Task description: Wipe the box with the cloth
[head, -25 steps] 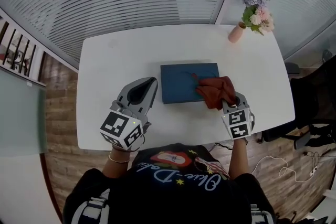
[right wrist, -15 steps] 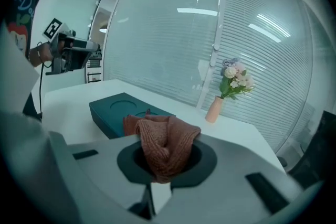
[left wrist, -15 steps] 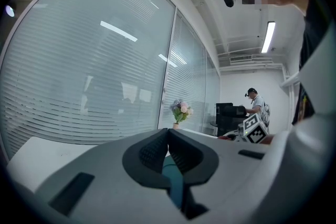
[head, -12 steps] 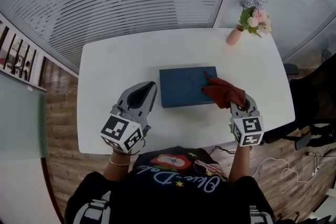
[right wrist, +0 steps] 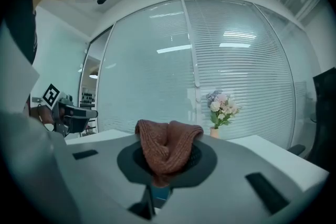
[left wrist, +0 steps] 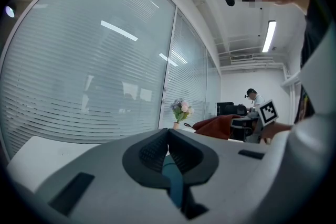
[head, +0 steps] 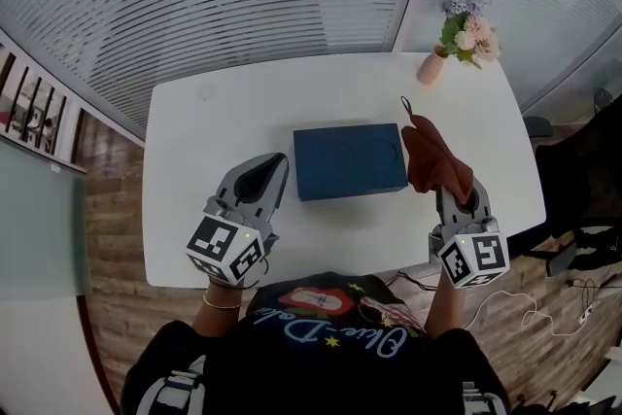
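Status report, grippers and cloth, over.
Left gripper shut, empty, left of box. Right gripper shut on cloth, at box's right edge. Vase far corner, clear.

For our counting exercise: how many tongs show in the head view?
2. The left tongs are left of the blue box, shut and empty; the right tongs are right of it, gripping the rust-red cloth. None seems hidden.

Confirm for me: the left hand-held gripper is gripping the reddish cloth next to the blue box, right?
No. The right hand-held gripper grips the reddish cloth next to the blue box; the right gripper view shows it pinched between the jaws. The left hand-held gripper is shut and empty.
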